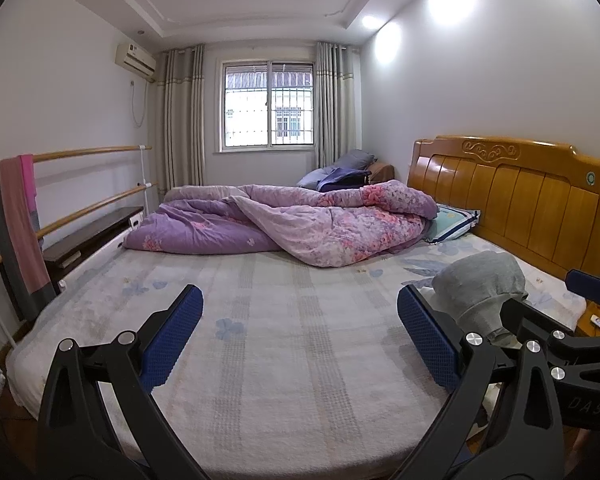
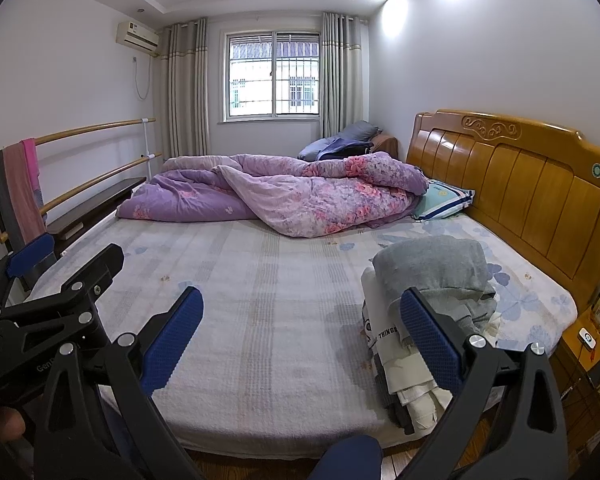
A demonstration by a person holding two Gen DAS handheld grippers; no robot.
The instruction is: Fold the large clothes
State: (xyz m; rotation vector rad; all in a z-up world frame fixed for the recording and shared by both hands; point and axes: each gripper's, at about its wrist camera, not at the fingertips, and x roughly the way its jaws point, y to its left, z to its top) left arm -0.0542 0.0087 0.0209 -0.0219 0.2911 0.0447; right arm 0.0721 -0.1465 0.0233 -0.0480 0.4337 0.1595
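A stack of folded clothes sits on the bed's near right side, a grey garment (image 2: 432,266) on top and a white printed garment (image 2: 396,344) under it. The grey garment also shows in the left wrist view (image 1: 480,284). My left gripper (image 1: 300,320) is open and empty above the bed's front middle. My right gripper (image 2: 300,320) is open and empty, its right finger (image 2: 432,340) in front of the stack. Each gripper shows at the edge of the other's view.
The bed (image 2: 260,280) has a pale checked sheet. A crumpled purple floral quilt (image 2: 280,192) lies across its far half, with a pillow (image 2: 444,198) by the wooden headboard (image 2: 520,176). A rail with hung cloths (image 2: 20,184) stands at left. A nightstand (image 2: 592,360) is at right.
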